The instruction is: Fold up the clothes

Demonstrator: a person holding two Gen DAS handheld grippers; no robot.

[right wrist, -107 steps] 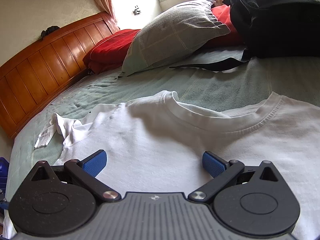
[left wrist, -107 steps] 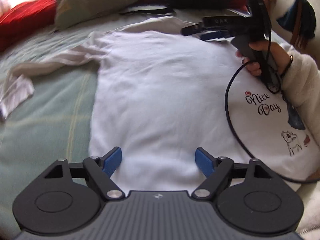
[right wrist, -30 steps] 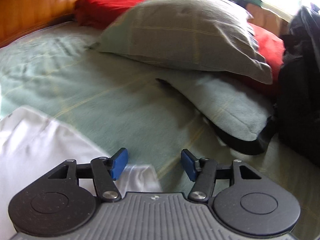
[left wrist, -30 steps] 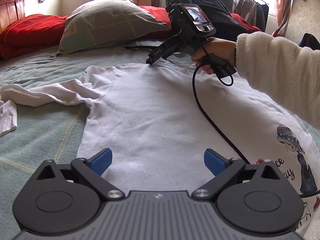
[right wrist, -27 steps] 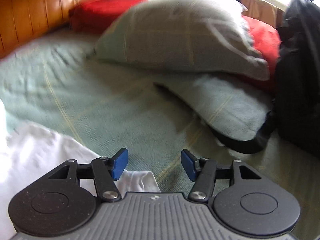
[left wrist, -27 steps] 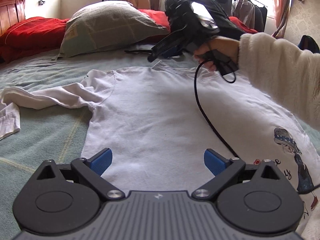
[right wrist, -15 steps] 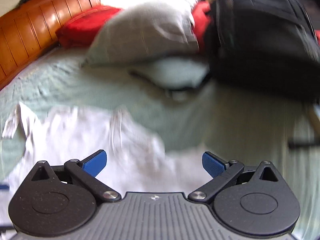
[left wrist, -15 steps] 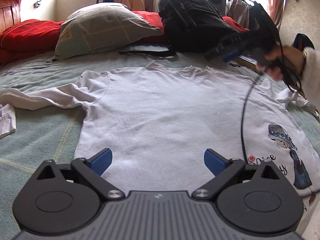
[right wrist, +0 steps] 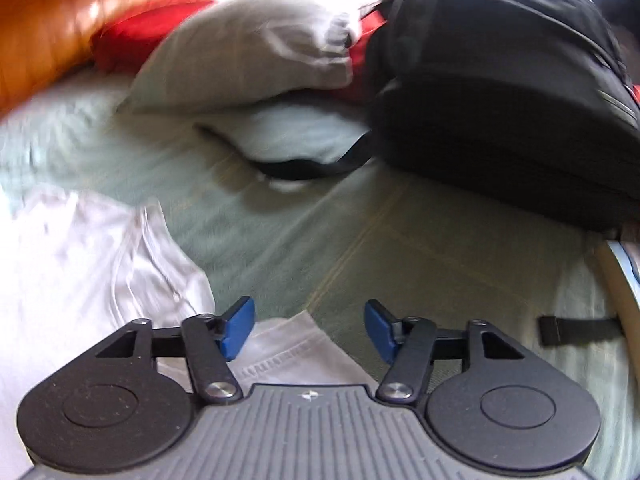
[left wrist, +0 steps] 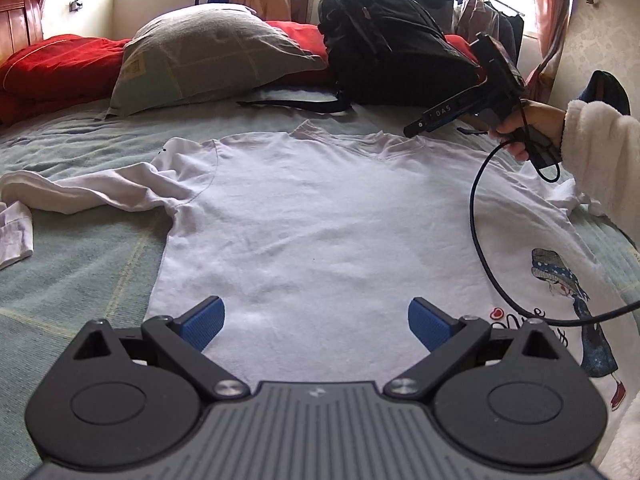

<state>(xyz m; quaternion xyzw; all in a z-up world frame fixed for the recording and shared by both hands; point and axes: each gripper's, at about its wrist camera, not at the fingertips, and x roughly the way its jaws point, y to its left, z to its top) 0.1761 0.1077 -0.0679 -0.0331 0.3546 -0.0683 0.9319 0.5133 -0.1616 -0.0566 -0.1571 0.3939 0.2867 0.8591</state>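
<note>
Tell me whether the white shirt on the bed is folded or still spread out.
Spread out. The shirt lies flat on the bed, body open to the neckline, one sleeve stretched out sideways; no fold shows across it.

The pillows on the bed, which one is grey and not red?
The big grey pillow with pale check lines, leaning up in the middle by the black backpack. The red pillow lies flatter, toward the wooden headboard.

Left gripper point(left wrist: 316, 320) low, angled down, jaws wide apart, nothing between pads. Right gripper point(right wrist: 308, 330) held in a hand point(left wrist: 524, 128) with fluffy sleeve, angled down, jaws closing, pads gripping nothing.
</note>
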